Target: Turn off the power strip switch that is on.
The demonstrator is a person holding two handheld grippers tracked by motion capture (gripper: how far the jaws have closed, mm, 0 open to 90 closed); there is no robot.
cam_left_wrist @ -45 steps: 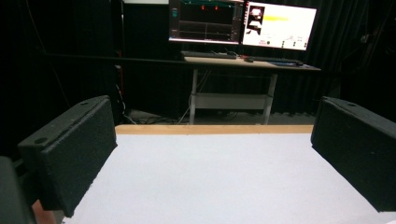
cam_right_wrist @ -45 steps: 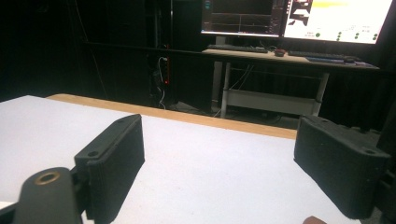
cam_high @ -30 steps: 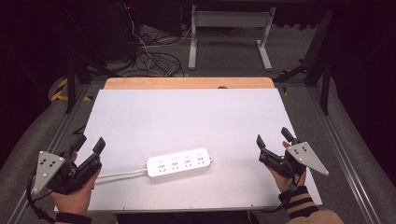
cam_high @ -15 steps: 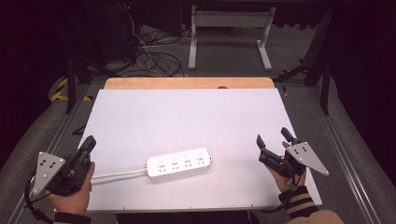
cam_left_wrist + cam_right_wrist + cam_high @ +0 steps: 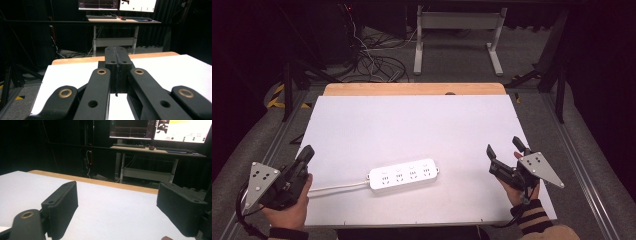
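Left gripper (image 5: 306, 152) at 8 o'clock on the table (image 5: 412, 120), over its near-left edge: jaws pressed flat together, nothing between them, having just closed. Power strip (image 5: 405, 174) lies flat at 6 o'clock, between the two grippers and apart from both, its cord (image 5: 337, 186) trailing toward 8 o'clock, ending near the left hand (image 5: 287, 210). Right gripper (image 5: 504, 155) at 4 o'clock near the right edge: jaws spread wide and empty, bare table showing between them.
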